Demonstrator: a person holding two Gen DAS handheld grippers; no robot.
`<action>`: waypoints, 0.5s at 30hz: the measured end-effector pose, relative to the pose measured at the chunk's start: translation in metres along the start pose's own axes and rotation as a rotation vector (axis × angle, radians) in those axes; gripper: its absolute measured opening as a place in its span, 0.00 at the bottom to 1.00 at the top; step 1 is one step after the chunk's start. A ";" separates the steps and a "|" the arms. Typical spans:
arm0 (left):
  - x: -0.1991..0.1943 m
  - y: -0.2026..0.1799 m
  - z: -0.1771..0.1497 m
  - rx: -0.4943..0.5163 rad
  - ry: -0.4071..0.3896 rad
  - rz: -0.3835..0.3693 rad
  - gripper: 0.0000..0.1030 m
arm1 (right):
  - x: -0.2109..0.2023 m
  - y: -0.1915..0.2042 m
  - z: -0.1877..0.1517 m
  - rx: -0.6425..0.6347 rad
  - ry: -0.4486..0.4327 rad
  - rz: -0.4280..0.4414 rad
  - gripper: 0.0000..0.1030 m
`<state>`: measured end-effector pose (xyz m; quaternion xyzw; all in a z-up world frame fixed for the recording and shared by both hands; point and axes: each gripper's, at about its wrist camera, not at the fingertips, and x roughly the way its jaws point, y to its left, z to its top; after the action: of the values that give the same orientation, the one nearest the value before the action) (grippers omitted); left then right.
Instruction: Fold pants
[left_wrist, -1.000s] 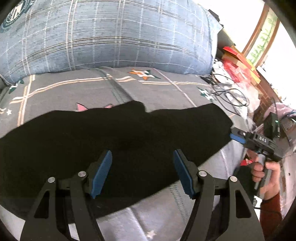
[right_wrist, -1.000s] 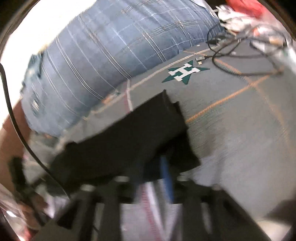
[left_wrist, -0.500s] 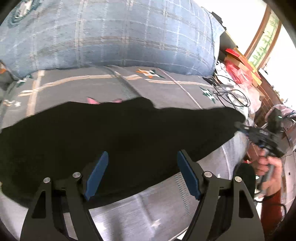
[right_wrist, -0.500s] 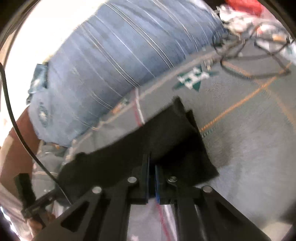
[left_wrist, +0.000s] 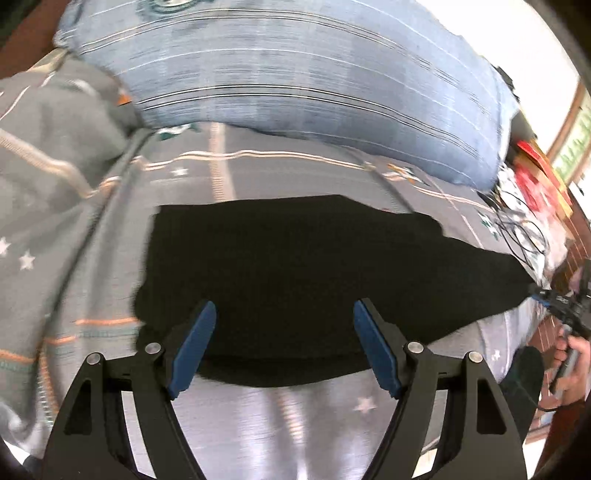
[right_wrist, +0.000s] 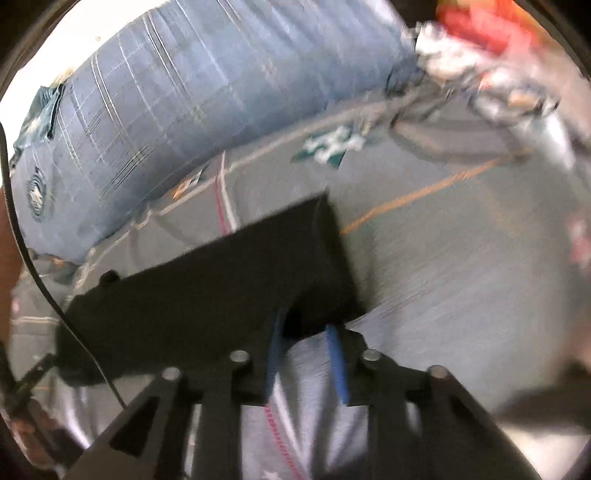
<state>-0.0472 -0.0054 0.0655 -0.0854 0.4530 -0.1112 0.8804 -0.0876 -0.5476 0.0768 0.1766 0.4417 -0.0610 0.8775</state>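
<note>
The left gripper (left_wrist: 284, 347) hangs wide open over the near edge of the bed (left_wrist: 314, 435), holding nothing. Just past its blue pads lie the black pants (left_wrist: 314, 266), stretched flat along that edge as a long band on the grey patterned bedspread. They look soft, light and limp, likely to sag or slide when lifted, so the best hold is probably a pinch through all layers at an end or corner. The right gripper (right_wrist: 306, 358) sits at the right end; its jaws have just been opening, part open now, cloth edge between but not pinched. Only the left view shows the pants' left end; only the right view shows that end up close. Farthest lies a blue plaid pillow (left_wrist: 314, 81).
</note>
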 end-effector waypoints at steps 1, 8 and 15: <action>-0.001 0.003 0.000 -0.009 -0.001 0.004 0.75 | -0.006 0.003 0.003 -0.011 -0.019 -0.001 0.32; -0.004 0.016 -0.005 -0.057 -0.027 0.009 0.75 | -0.006 0.085 0.014 -0.249 -0.070 -0.020 0.38; 0.005 0.015 -0.009 -0.065 -0.009 -0.002 0.75 | 0.028 0.177 0.005 -0.437 -0.034 0.095 0.41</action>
<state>-0.0501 0.0077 0.0526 -0.1152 0.4521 -0.0970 0.8791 -0.0203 -0.3830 0.1028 0.0020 0.4207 0.0748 0.9041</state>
